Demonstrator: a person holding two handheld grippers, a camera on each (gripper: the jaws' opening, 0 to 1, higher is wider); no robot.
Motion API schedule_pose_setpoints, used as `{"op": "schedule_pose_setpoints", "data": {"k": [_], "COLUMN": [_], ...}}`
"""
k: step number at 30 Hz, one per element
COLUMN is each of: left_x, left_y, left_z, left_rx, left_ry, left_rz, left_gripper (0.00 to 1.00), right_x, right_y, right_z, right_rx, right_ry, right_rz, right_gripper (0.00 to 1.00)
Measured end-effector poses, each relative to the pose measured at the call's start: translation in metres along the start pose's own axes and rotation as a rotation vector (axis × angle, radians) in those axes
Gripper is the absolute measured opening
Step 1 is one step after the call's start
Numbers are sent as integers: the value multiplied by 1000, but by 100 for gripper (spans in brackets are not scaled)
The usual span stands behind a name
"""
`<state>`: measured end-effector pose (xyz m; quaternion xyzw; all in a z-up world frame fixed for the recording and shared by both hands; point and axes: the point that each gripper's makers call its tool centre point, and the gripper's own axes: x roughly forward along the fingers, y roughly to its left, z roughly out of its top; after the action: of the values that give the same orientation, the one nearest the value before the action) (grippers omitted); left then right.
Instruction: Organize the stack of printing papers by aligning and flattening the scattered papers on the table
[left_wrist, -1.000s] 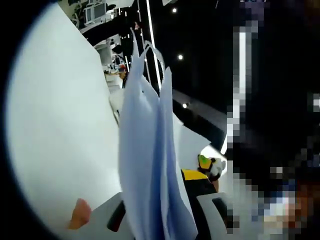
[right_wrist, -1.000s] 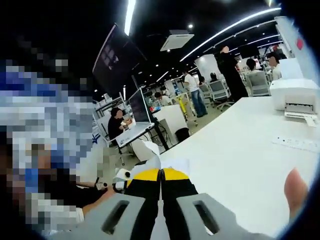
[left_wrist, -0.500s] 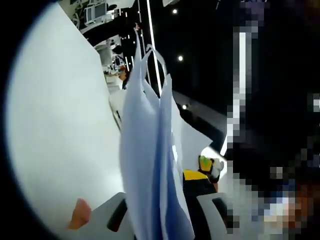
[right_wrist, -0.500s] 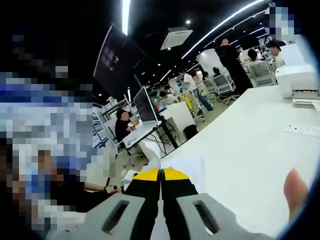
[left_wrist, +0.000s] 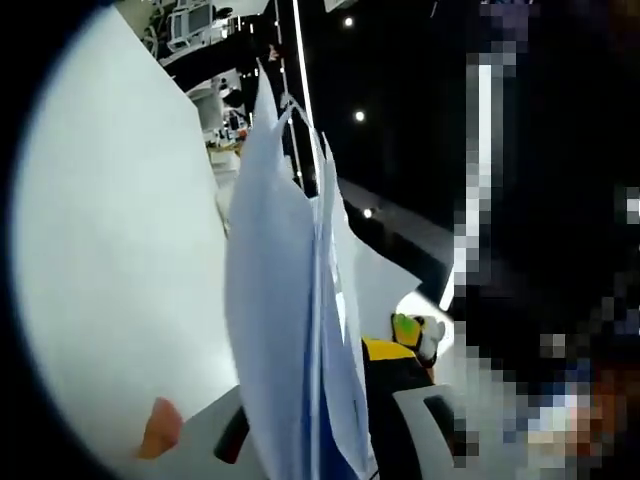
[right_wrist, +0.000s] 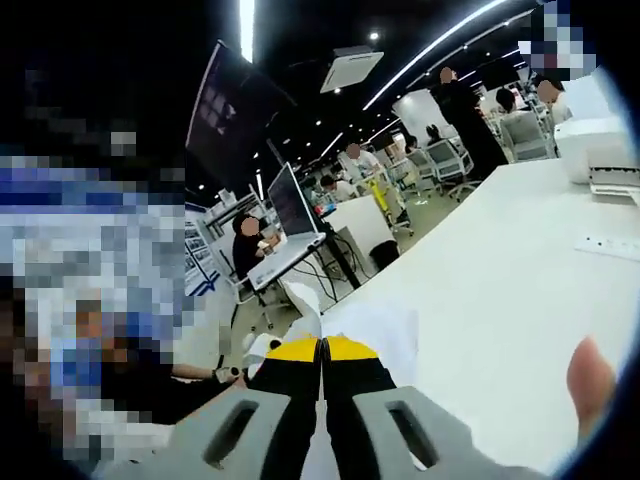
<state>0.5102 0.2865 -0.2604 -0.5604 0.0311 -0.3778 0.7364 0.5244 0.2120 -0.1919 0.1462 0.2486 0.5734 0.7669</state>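
Note:
A stack of white printing papers (left_wrist: 275, 300) stands on edge between the jaws of my left gripper (left_wrist: 325, 358), which is shut on it. The sheets fan apart at the top. The gripper's right yellow-tipped fingertip (left_wrist: 385, 350) shows beside the stack; the left one is hidden behind the sheets. In the right gripper view, my right gripper (right_wrist: 322, 348) has its yellow-tipped jaws pressed together. A thin pale strip runs between them, and a corner of the papers (right_wrist: 375, 330) shows just beyond the tips, over the white table (right_wrist: 500, 300).
The white table (left_wrist: 100, 250) is wide. A white printer (right_wrist: 600, 150) and a flat white strip (right_wrist: 610, 245) sit at its far right. A thumb (right_wrist: 590, 380) shows at the lower right. Desks, monitors, chairs and people fill the room beyond.
In the left gripper view the front sheets have bulged and shifted left. In the right gripper view more of the paper corner shows past the jaw tips; both grippers stay shut.

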Motion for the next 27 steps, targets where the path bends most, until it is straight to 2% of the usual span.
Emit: {"op": "schedule_pose_setpoints", "data": {"k": [16, 20, 22, 24, 25, 27], "left_x": [4, 4, 5, 5, 5, 6], "left_y": [-6, -8, -11, -12, -13, -14], "left_z": [-8, -9, -9, -9, -9, -10], "left_rx": [10, 18, 28, 29, 30, 32], "left_ry": [23, 24, 20, 21, 23, 25], "left_rz": [-26, -33, -40, -44, -46, -48], "left_gripper": [6, 6, 6, 6, 6, 6], "right_x": [-2, -3, -5, -6, -8, -10], "right_y": [-6, -6, -2, -3, -3, -1], "right_z": [-4, -3, -3, -2, -2, -3], "right_rx": [14, 32, 12, -18, -60, -80], "right_ry": [11, -9, -26, -38, -51, -61], "right_rz": [-7, 9, 38, 36, 31, 36], "right_gripper": [0, 0, 0, 1, 4, 12]}}
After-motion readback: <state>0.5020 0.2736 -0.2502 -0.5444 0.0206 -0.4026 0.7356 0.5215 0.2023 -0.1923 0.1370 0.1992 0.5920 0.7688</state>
